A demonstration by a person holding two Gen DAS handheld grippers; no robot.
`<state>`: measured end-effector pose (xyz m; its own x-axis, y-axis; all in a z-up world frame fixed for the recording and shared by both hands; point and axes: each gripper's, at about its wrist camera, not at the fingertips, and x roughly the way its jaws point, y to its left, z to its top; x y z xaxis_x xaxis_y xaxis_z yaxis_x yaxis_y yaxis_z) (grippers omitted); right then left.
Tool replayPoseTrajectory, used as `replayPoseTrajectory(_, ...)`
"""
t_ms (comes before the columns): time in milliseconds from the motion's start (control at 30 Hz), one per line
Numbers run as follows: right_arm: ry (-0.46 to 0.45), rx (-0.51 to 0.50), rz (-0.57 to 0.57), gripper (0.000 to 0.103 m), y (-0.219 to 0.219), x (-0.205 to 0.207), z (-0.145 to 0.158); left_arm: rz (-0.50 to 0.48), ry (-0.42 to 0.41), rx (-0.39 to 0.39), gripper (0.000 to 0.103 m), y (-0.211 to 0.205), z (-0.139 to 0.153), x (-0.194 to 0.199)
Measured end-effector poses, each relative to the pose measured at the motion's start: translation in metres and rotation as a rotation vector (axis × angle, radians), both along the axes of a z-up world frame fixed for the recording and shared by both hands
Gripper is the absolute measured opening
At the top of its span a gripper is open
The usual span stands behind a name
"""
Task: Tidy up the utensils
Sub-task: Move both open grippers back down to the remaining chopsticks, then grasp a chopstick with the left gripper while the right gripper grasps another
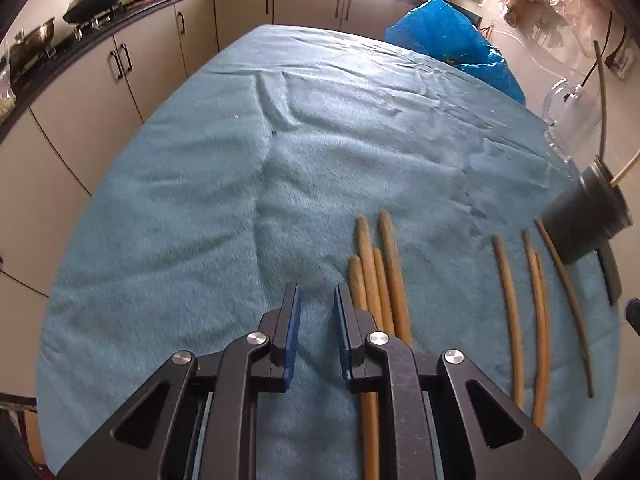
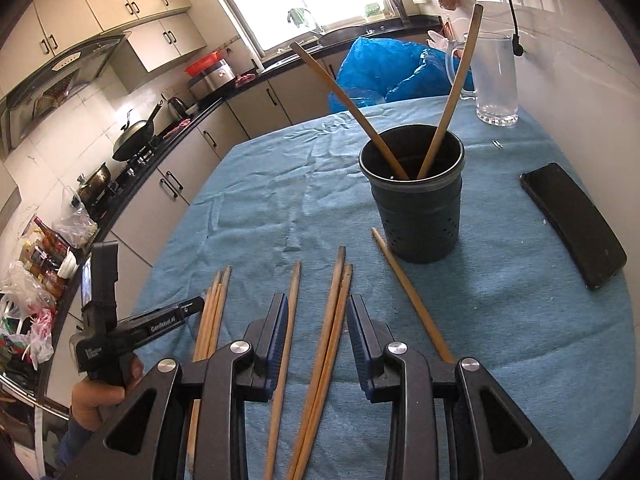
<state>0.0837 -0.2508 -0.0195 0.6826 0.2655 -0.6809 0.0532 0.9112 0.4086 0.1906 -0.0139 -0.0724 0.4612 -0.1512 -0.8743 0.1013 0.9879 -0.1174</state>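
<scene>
Left wrist view: left gripper (image 1: 317,312) hung low over the blue cloth (image 1: 200,200) on the counter, jaws a narrow gap apart, nothing between them. Four chopsticks (image 1: 376,272) lay just right of the jaws; more chopsticks (image 1: 538,320) lay nearer the black holder (image 1: 580,220).

Right wrist view: right gripper (image 2: 317,328) had its jaws apart, straddling a chopstick pair (image 2: 334,320), pads not touching. Two sticks stood in the holder.

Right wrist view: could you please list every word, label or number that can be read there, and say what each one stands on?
"GenRobot.AI": white print on the side of the left tongs, at the picture's left edge.
White label lower on the same tool's body: too small and blurred to read.
Bottle labels on the counter: too small to read.
</scene>
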Motion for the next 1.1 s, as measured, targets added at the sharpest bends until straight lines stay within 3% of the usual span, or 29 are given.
replayPoseTrajectory(100, -0.003, 0.0, 0.0, 0.033, 0.001, 0.0, 0.001, -0.035, 0.011, -0.087, 0.016, 0.004, 0.003, -0.004)
replayPoseTrajectory(300, -0.002, 0.011, 0.0, 0.033, 0.0, 0.0, -0.001, -0.065, -0.011, -0.168, 0.016, 0.004, 0.013, -0.005)
replayPoseTrajectory(467, 0.003, 0.012, 0.006, 0.033, 0.002, 0.0, -0.002, -0.062, 0.03, -0.107, 0.016, -0.006, 0.002, 0.002)
replayPoseTrajectory(567, 0.001, 0.013, 0.008, 0.033, 0.002, 0.0, -0.003, -0.061, 0.011, -0.047, 0.013, -0.014, -0.001, 0.0)
replayPoseTrajectory(900, 0.032, -0.017, 0.036, 0.033, 0.011, 0.01, -0.005, -0.033, 0.014, -0.036, 0.009, 0.011, -0.004, 0.0)
replayPoseTrajectory(1100, 0.117, -0.04, 0.112, 0.055, 0.036, 0.046, -0.019, -0.027, 0.012, -0.029, 0.009, 0.012, -0.003, -0.001)
